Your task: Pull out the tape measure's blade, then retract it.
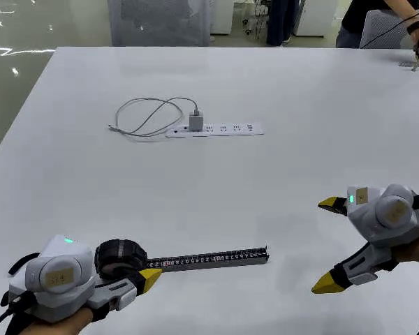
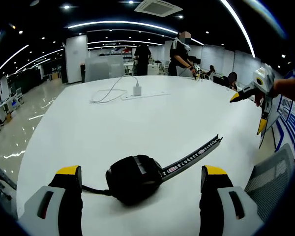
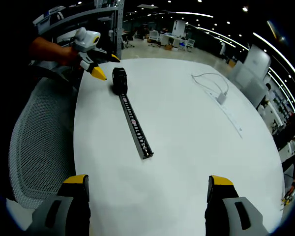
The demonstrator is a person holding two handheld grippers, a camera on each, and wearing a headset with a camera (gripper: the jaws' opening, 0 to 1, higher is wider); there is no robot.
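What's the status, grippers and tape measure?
Left gripper open, jaws either side of the tape measure. Right gripper open, clear of the blade. Blade out, flat on table. Power strip far off.

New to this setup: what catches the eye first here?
A black tape measure lies front left on the white table, its blade drawn out rightward. The open left gripper flanks it; the right gripper hangs open past the blade's tip, apart from it. A power strip lies farther back.
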